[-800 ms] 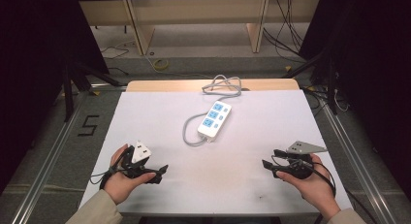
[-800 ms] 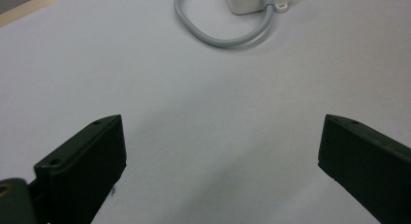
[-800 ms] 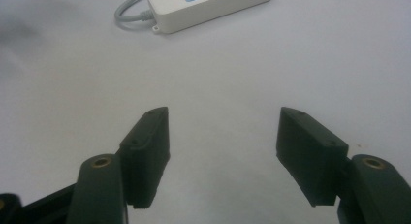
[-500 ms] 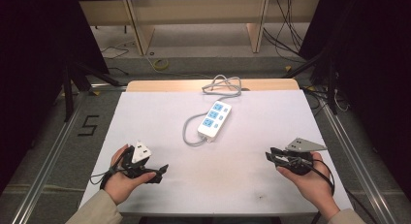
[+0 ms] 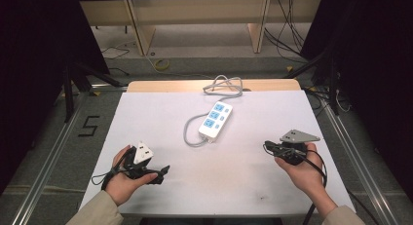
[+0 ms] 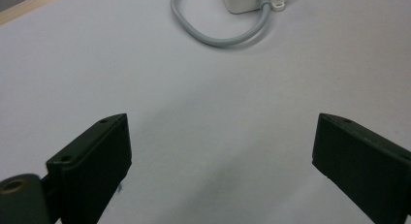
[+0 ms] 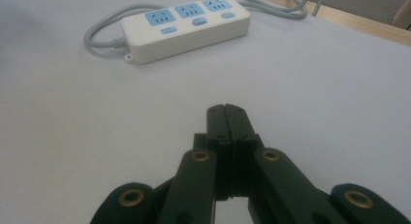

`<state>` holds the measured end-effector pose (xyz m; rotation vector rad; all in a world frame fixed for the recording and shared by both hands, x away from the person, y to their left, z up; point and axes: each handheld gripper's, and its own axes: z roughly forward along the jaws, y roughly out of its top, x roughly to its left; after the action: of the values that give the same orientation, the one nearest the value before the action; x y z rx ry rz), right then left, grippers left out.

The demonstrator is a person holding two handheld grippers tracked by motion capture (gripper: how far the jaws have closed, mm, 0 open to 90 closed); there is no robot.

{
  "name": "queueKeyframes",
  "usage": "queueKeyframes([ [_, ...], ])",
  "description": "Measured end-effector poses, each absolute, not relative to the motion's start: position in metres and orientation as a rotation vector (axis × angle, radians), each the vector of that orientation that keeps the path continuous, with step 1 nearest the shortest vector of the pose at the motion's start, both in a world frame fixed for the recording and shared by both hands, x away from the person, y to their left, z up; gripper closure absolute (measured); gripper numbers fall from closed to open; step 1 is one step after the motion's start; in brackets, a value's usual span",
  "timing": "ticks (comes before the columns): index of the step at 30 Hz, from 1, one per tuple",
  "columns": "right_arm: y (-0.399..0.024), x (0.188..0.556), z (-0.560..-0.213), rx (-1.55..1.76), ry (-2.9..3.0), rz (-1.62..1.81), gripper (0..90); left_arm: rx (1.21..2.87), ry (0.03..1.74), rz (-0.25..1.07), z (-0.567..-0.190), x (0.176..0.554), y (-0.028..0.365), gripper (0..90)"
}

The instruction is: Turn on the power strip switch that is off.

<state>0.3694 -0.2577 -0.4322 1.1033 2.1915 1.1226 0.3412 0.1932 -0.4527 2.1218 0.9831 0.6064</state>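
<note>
A white power strip (image 5: 215, 120) with blue sockets lies near the middle of the white table (image 5: 253, 181), and its grey cable (image 5: 191, 132) loops off its near end. In the right gripper view the power strip (image 7: 186, 23) lies ahead and to the left. My left gripper (image 5: 163, 170) rests at the front left, pointing right. Its jaws stand wide open around bare table (image 6: 220, 156), with the strip's corner (image 6: 242, 1) and cable (image 6: 218, 37) beyond. My right gripper (image 5: 269, 148) is at the front right, shut with nothing between the jaws (image 7: 227, 110).
The cable's far end coils (image 5: 224, 84) at the table's wooden back edge (image 5: 160, 85). Shelving legs and floor cables (image 5: 287, 45) stand behind the table. Metal rails run along both sides (image 5: 46, 161).
The right hand has moved a little forward, away from the table's front edge, and its jaws look closer together than before. The left hand and the power strip have kept still.
</note>
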Motion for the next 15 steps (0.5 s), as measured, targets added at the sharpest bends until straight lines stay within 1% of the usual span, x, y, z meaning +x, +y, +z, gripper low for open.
queueKeyframes([
  [15,-0.242,0.397,-0.427,1.096,2.195,1.120,90.0,2.127,0.984,0.605,-0.453,0.342,0.192,6.7],
])
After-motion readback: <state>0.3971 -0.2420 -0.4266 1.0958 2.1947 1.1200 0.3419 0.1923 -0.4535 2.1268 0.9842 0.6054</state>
